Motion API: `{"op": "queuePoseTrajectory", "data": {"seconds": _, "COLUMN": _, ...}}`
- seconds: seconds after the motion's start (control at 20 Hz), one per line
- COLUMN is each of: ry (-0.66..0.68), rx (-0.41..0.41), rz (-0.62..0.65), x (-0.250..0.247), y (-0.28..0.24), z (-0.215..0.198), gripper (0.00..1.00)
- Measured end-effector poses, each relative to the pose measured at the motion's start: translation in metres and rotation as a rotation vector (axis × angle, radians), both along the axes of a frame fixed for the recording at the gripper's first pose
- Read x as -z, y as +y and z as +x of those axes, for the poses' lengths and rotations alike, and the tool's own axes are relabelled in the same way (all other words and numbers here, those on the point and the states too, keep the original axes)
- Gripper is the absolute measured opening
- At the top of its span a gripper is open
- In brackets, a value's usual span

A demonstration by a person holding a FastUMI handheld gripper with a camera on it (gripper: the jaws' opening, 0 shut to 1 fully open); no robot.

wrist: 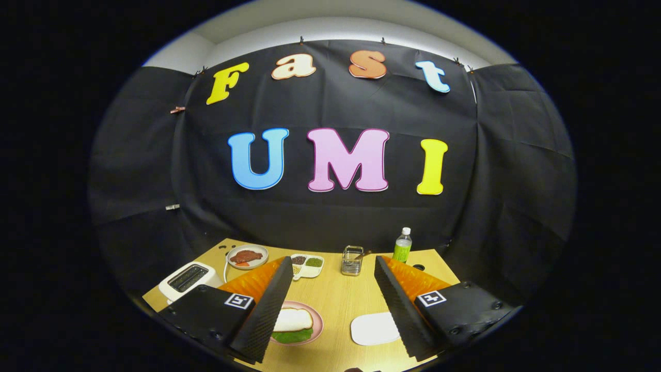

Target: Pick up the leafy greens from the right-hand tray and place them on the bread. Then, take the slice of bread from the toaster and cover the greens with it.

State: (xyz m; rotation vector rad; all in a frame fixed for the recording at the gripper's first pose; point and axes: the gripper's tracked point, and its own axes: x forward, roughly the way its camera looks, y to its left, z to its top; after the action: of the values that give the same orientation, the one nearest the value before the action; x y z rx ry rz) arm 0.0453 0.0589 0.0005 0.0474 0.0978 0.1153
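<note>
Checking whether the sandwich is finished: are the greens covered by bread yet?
Covered: a bread slice lies on the greens on the pink plate. The gripper is open, fingers holding nothing.

Black cloth wall [330, 217] behind wooden table [335, 299]

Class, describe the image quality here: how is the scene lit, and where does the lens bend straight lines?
Gripper view: light is even and soft on the wooden table, with faint shadows; fisheye distortion bows the table's edges and the booth wall; the open gripper looms large, the bread on the pink plate stays sharp, and the green bottle looks small.
</note>
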Motion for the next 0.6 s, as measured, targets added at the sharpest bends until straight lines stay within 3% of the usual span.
{"op": "queuePoseTrajectory", "data": {"seconds": 0.2, "ry": -0.101, "rx": 0.023, "rz": 0.015, "x": -0.027, "y": -0.005, "z": 0.0, "gripper": 0.98}}
{"op": "queuePoseTrajectory", "data": {"seconds": 0.6, "ry": -0.076, "rx": 0.07, "rz": 0.017, "x": -0.025, "y": -0.013, "z": -0.001, "gripper": 0.99}}
